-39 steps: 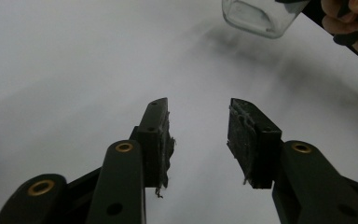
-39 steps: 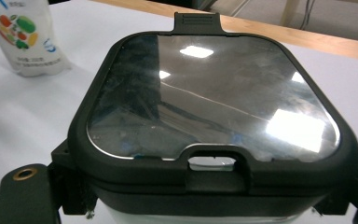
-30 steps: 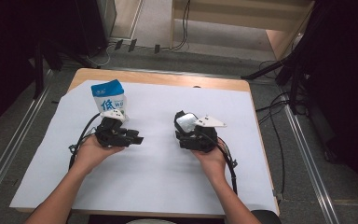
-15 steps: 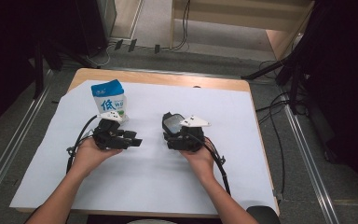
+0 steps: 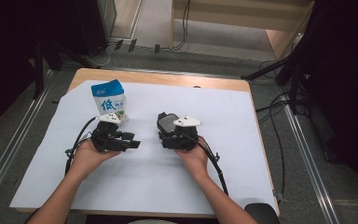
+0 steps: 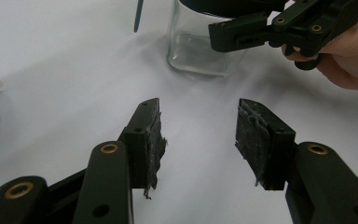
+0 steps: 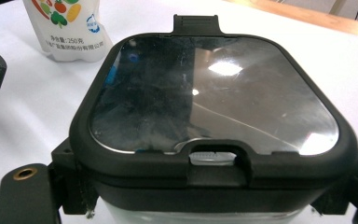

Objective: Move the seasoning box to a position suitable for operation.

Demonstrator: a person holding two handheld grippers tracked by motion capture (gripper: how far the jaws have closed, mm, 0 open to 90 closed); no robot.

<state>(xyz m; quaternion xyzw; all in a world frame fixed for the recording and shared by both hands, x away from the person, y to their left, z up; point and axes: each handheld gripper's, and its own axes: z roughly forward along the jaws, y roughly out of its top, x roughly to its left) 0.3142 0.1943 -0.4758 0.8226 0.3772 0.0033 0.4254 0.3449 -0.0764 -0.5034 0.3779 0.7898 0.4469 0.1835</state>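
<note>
Tools: right point(image 5: 167, 125) pinches 1 lidded jar point(image 7: 212, 116), left point(image 6: 198, 135) spread w/ nothing between; 1 pouch point(image 5: 109, 100) nearby.

The pouch point(image 5: 108, 101) stands behind the left tongs point(image 5: 129, 141), left of the jar point(image 5: 167, 122).

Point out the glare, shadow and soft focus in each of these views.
Right gripper view: bright glare patches on the jar's glossy lid. Left gripper view: the glass jar is slightly soft and casts a faint shadow on the white sheet. High view: evenly lit table, dark surroundings, the pouch mildly blurred.
</note>
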